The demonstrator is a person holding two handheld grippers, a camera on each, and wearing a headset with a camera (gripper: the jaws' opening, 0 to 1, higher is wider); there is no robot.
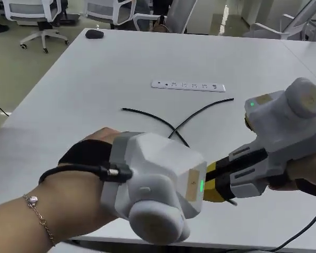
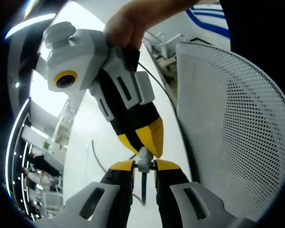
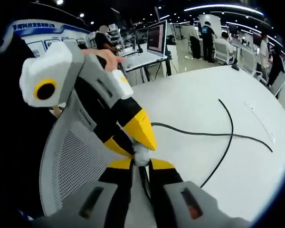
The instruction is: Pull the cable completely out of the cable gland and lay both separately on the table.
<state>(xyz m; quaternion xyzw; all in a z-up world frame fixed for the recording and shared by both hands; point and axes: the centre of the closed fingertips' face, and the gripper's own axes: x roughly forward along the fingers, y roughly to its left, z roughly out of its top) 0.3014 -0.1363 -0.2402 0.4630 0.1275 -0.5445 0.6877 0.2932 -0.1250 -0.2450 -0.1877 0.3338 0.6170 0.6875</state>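
Status: extraction not done yet.

- Left gripper (image 2: 143,167): fingers clenched on the cable gland (image 2: 143,159), a small pale piece seated between the yellow tips.
- Right gripper (image 3: 135,165): fingers clenched onto the same gland from the opposite side, tips nose to nose with the left ones. Couldn't tell whether that pinch caught the gland body or the cable right at its mouth.
- Cable (image 2: 145,187): a dark length ran down from the gland between the left fingers, so I judged it not yet out.
- Gland was held up in the air at the near edge of the bench (image 1: 95,79), not resting on it.
- Two black strands (image 1: 147,117) crossed mid-bench, short of the power strip (image 1: 188,86). One headed in toward the grippers; couldn't confirm it was the same cable.

Done: both ends gripped, set up for the pull.
Left: draw the cable fully clear, then lay gland and cable down apart on the bench. Nothing laid separately so far.
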